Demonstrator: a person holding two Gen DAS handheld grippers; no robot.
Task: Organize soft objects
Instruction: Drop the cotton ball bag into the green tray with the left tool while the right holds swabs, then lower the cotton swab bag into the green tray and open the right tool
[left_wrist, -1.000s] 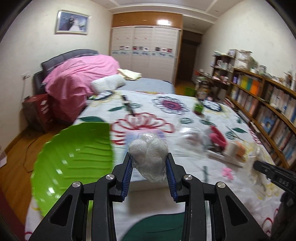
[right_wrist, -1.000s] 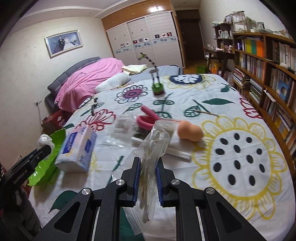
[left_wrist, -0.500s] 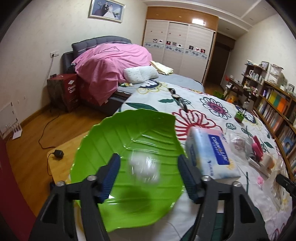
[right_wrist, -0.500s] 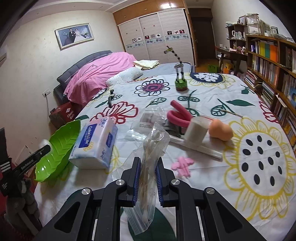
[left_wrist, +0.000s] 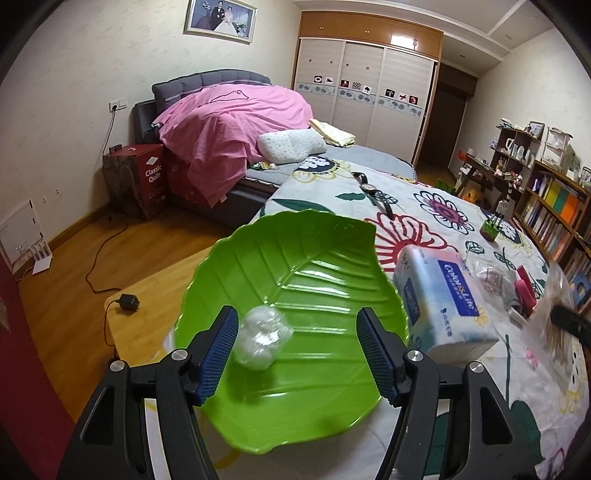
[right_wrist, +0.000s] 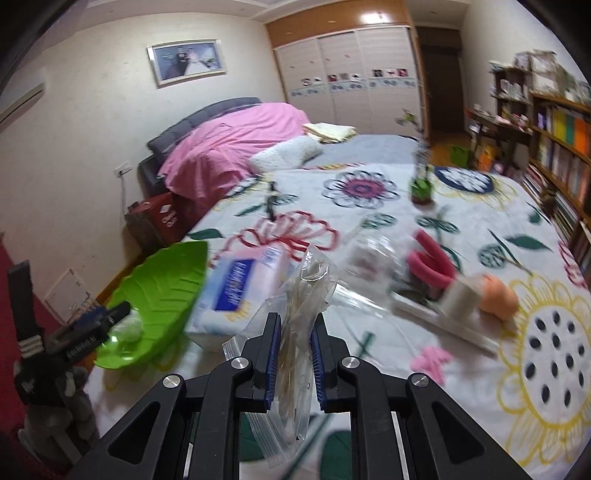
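A green leaf-shaped tray (left_wrist: 314, 266) lies at the near left edge of the flowered bedspread. A small clear bag of white cotton (left_wrist: 260, 341) lies in the tray. My left gripper (left_wrist: 297, 350) is open just over the tray, and the bag sits beside its left pad. My right gripper (right_wrist: 293, 356) is shut on a clear zip bag of cotton swabs (right_wrist: 301, 306), held above the bedspread. The tray (right_wrist: 162, 291) and the left gripper (right_wrist: 92, 328) also show at the left of the right wrist view.
A blue-and-white tissue pack (left_wrist: 439, 299) lies right of the tray. Further right are a clear bag (right_wrist: 369, 258), a pink clip (right_wrist: 430, 258), a white roll (right_wrist: 460, 299), an orange sponge (right_wrist: 496, 295) and a pink piece (right_wrist: 430, 362). A watch (left_wrist: 375, 194) and a small plant (right_wrist: 421, 184) sit farther back.
My left gripper swung left over the green tray, opened, and let the cotton bag drop into it. My right gripper moved left with the swab bag still held.
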